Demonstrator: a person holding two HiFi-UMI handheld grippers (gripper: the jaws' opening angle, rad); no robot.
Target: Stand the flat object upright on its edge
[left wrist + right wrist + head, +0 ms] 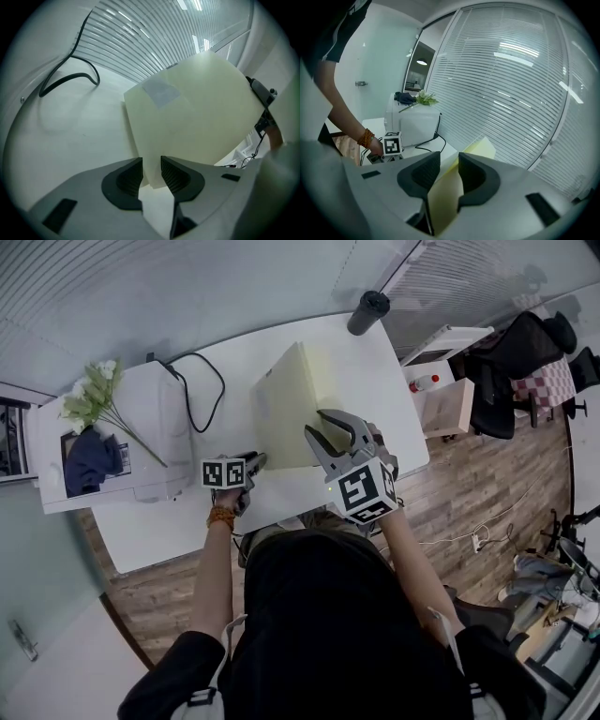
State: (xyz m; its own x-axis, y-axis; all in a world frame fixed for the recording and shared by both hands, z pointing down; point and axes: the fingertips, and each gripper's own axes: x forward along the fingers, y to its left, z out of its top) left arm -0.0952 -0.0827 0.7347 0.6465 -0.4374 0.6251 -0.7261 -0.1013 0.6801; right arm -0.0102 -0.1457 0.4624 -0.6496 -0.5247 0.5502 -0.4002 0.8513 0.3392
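My left tool [151,169] clamps the board [284,404] at a lower corner, my right tool [449,165] clamps its right edge; the board leans steeply on the desk [375,371].

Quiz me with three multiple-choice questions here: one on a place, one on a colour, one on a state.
1. Where are the flowers? A on the printer; B on a chair; C on the floor.
2. What colour is the board? A red; B pale yellow; C black.
3. How is the board? A lying flat; B standing alone; C tilted up, held by both grippers.
A: stems lie on the printer's top. B: its face looks pale yellow. C: left gripper and right gripper each clamp it.
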